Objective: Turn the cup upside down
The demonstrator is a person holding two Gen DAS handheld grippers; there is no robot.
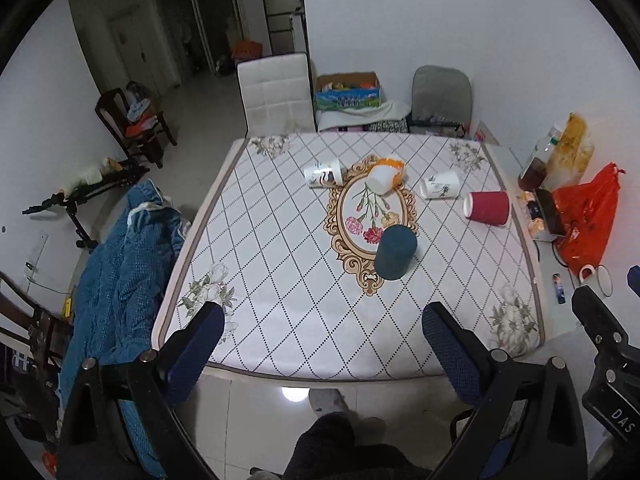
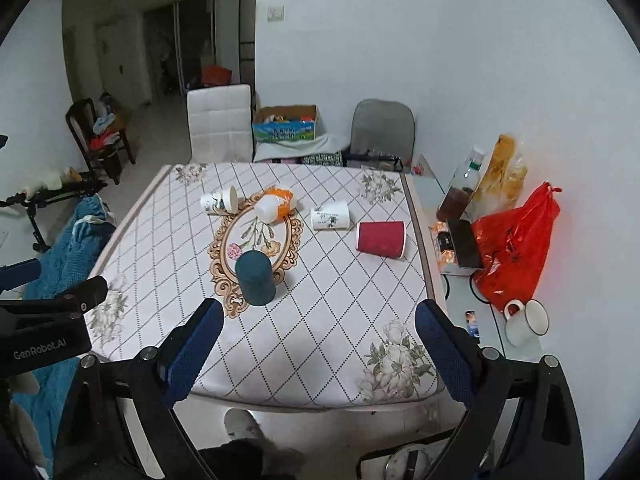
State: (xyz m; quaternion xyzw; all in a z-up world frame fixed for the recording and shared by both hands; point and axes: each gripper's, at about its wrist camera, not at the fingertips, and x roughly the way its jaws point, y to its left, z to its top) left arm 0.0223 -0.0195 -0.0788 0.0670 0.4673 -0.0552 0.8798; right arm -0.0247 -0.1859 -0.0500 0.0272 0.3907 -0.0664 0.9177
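A teal cup (image 1: 395, 252) stands upside down near the table's middle; it also shows in the right wrist view (image 2: 256, 278). A red cup (image 1: 488, 208) (image 2: 381, 238) lies on its side at the right. A white printed cup (image 1: 440, 183) (image 2: 330, 215), an orange-and-white cup (image 1: 385, 176) (image 2: 274, 205) and another white cup (image 1: 323, 173) (image 2: 219, 200) lie on their sides farther back. My left gripper (image 1: 323, 322) and right gripper (image 2: 320, 320) are open and empty, held above the table's near edge.
The table (image 1: 280, 280) has a patterned cloth. A side surface at the right holds a red bag (image 2: 516, 244), a bottle (image 2: 464, 186), a white mug (image 2: 526, 320) and small items. A blue blanket (image 1: 116, 280) lies left. Chairs (image 1: 276, 96) stand behind.
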